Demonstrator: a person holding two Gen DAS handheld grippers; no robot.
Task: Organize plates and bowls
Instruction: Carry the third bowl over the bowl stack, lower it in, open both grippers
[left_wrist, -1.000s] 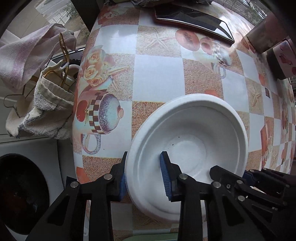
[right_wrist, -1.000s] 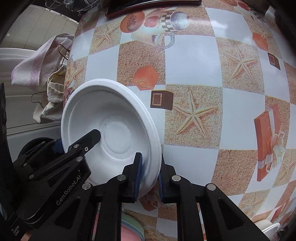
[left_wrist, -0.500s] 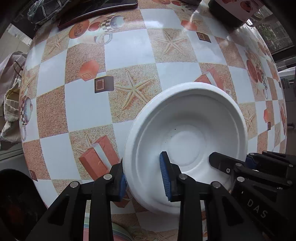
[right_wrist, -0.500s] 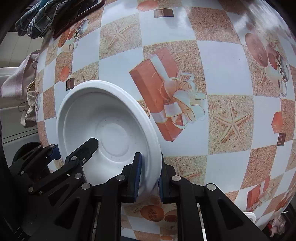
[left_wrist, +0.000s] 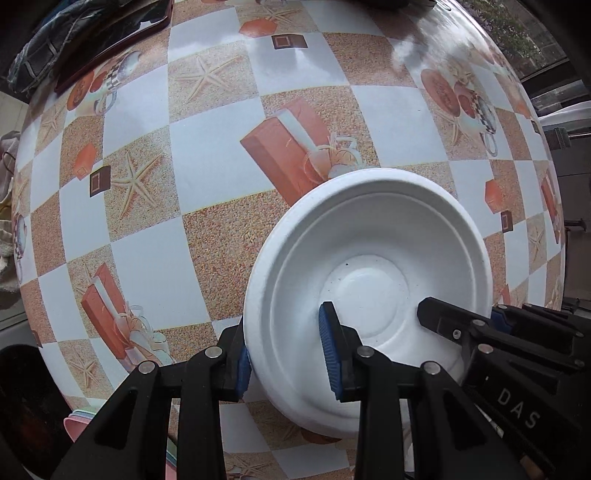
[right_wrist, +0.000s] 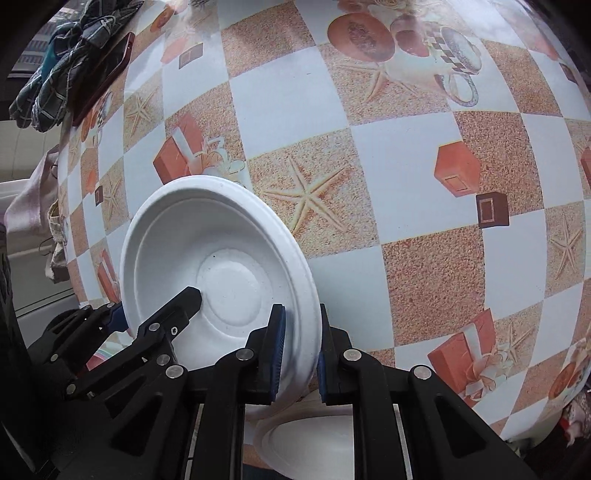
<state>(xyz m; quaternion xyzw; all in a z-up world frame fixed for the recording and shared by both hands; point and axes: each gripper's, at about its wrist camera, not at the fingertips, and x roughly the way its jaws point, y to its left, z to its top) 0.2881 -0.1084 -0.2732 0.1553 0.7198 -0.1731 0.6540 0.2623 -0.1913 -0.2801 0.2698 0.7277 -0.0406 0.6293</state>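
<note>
Left wrist view: left gripper (left_wrist: 284, 349) clamped on white bowl's (left_wrist: 373, 258) near-left rim, held above patterned tablecloth (left_wrist: 155, 266); pastel plate edges (left_wrist: 79, 421) at lower left. Right wrist view: right gripper (right_wrist: 299, 347) pinching the bowl's right rim; second white plate (right_wrist: 310, 439) below, dark cloth (right_wrist: 55, 81) far left.

A white foam bowl (left_wrist: 373, 273) with a ridged rim and a raised circular base is held tilted above the patterned tablecloth (left_wrist: 229, 184), its open face turned toward both cameras. A second white foam dish (right_wrist: 306, 439) lies below it at the near edge, and pastel-coloured plates (left_wrist: 79, 421) peek in low on the left.
</note>
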